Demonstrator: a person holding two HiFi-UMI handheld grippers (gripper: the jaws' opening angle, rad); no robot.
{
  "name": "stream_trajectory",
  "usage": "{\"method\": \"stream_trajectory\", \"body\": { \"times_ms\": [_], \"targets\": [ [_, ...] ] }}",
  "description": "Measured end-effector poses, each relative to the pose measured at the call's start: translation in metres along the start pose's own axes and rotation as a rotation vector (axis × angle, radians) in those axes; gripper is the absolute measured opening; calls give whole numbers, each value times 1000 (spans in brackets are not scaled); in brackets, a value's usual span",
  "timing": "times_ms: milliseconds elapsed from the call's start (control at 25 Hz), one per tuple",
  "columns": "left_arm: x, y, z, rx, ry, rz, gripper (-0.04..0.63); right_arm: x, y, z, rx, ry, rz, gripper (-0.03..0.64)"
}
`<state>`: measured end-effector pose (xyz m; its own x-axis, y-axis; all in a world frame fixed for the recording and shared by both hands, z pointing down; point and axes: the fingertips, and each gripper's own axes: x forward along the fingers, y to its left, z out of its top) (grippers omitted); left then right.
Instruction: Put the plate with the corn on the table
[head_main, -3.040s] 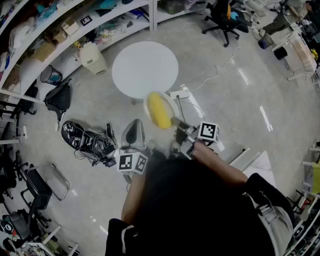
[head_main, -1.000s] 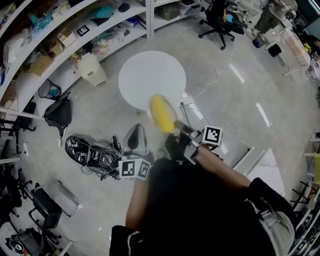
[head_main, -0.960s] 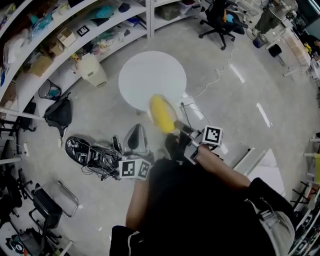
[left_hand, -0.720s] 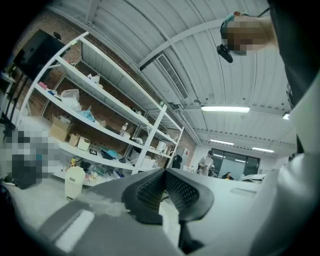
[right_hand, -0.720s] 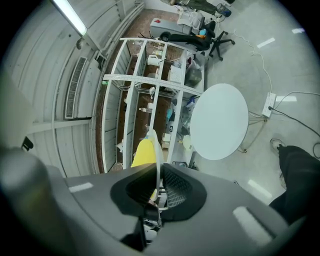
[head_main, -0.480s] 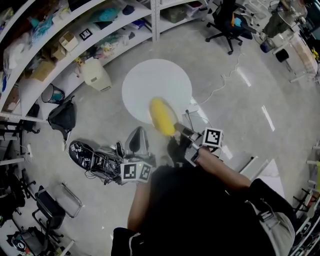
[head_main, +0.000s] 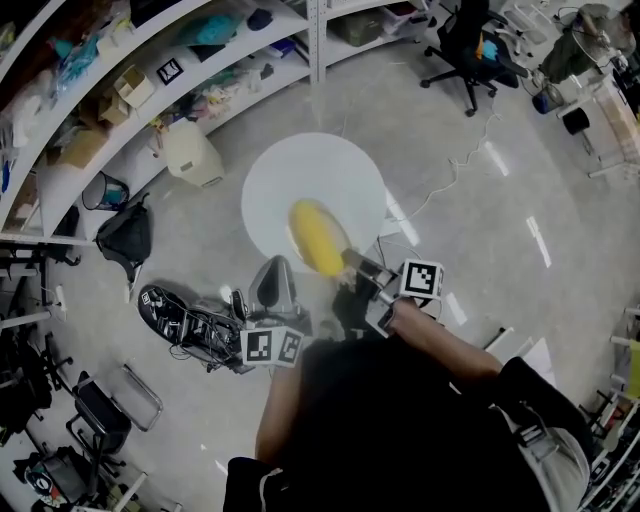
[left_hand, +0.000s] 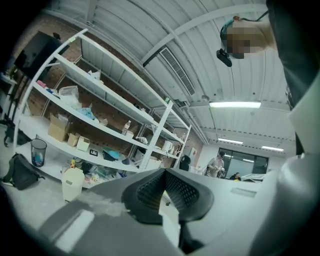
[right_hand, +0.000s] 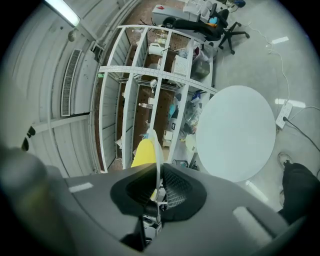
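Observation:
A white round table (head_main: 300, 170) stands on the grey floor ahead of me. My right gripper (head_main: 350, 262) is shut on the near rim of a plate and holds it out over the table's near edge. A yellow corn cob (head_main: 316, 238) lies on that plate. In the right gripper view the thin plate rim (right_hand: 158, 150) runs between the pads, with the corn (right_hand: 143, 153) to its left and the table (right_hand: 235, 132) beyond. My left gripper (head_main: 272, 275) hangs low at my left side, shut, with nothing in it (left_hand: 164, 192).
Curved shelves (head_main: 150, 60) full of boxes line the far side. A white bin (head_main: 190, 155), a black bag (head_main: 125, 240) and a heap of black gear and cables (head_main: 190, 315) lie left of the table. An office chair (head_main: 470, 45) and a floor cable (head_main: 470, 140) are to the right.
The table has come closer in view. The plate with the corn, before short of the table's near edge, now hangs over that edge. The left gripper has stayed low.

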<state>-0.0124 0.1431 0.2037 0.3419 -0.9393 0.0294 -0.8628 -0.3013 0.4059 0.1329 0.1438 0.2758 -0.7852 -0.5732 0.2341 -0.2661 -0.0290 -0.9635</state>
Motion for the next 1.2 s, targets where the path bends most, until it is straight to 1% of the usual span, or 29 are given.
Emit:
{"method": "stream_trajectory", "body": {
  "times_ms": [160, 280, 400, 520, 640, 760, 960, 1200],
  "targets": [
    [21, 3, 0, 1, -14, 28, 5, 6, -11, 21, -16, 36, -32, 36],
    [33, 4, -3, -5, -22, 52, 5, 12, -10, 35, -9, 56, 0, 36],
    [45, 8, 0, -6, -34, 77, 5, 18, -13, 49, 7, 74, -14, 35],
    [56, 13, 5, -7, -40, 96, 5, 30, -10, 64, -42, 90, 13, 37],
    [61, 19, 7, 0, -40, 108, 5, 38, -13, 69, -60, 99, 22, 35],
    [69, 29, 7, 4, -43, 116, 5, 48, -21, 73, -37, 97, 5, 35],
    [81, 52, -6, -12, -31, 117, 5, 69, -26, 77, -39, 96, 27, 35],
    [100, 70, -17, -23, -4, 111, 5, 87, -34, 85, -21, 82, 19, 35]
  ]
}}
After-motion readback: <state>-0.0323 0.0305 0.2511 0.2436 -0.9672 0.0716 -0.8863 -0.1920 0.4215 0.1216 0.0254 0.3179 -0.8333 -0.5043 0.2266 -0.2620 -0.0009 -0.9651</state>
